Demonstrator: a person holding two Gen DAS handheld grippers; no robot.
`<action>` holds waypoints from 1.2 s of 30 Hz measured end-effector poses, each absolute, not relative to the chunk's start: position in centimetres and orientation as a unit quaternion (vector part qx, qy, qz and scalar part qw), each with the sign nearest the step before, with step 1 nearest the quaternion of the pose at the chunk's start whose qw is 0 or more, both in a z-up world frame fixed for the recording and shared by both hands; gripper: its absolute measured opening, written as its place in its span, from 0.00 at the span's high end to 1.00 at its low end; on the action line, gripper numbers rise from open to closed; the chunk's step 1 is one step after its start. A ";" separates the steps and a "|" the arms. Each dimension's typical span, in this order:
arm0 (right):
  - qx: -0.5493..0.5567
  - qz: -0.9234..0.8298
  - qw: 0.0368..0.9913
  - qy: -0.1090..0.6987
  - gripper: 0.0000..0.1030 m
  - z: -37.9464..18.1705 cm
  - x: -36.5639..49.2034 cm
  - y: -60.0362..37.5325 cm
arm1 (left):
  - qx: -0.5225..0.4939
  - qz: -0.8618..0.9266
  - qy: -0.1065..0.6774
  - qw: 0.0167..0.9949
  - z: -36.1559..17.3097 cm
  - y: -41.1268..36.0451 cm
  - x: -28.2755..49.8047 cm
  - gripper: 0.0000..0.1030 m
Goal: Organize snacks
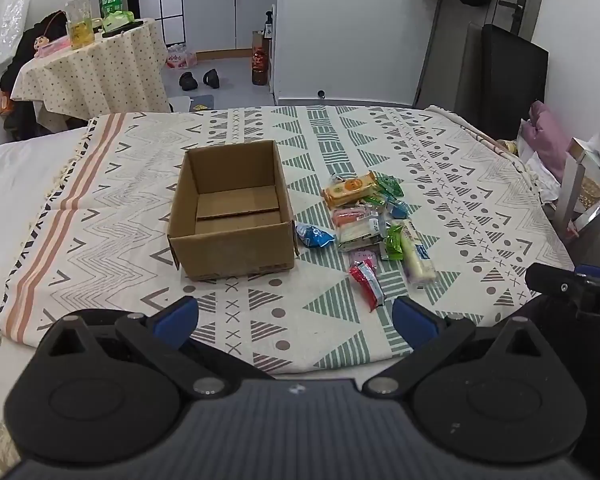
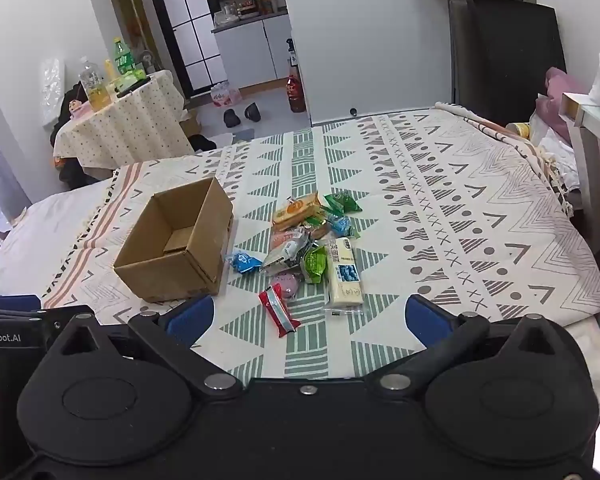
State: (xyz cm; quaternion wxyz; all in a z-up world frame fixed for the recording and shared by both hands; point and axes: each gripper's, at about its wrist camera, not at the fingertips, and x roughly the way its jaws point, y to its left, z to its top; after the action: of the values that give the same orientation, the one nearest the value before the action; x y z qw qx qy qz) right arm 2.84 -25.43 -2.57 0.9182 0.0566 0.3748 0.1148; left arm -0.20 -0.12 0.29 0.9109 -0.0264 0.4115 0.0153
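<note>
We hold both tongs low over the near edge of a bed spread with a patterned cloth (image 1: 380,140). Our left tongs (image 1: 296,322) stand wide apart with nothing between the blue pads, and our right tongs (image 2: 306,318) are spread just as wide and likewise grip nothing.

On the cloth sits an open cardboard box (image 1: 232,208), upright, with only its folded bottom flaps showing inside. The snacks lie in a loose heap just to its right, none of them in the box. A blue packet (image 1: 314,236) lies nearest the box wall. Farther back is an orange packet (image 1: 350,189), with green wrappers (image 1: 390,186) beside it. A long pale yellow packet (image 2: 344,274) lies at the right side of the heap, a bright green packet (image 2: 315,264) touching its left edge. Closest to us, a red packet (image 2: 278,310) lies slightly apart, a small pink packet (image 2: 286,282) just behind it.
</note>
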 end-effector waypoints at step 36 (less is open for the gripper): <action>0.026 0.126 0.925 0.357 0.00 -0.9 0.7 -24.3 | -0.038 0.017 0.398 0.917 1.3 1.1 -2.2 0.00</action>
State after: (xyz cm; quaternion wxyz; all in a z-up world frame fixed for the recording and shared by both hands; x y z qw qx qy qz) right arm 0.71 -24.30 -0.91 0.9251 0.0264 0.3573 0.1256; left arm -2.16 1.15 1.29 0.9166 -0.0378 0.3977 0.0170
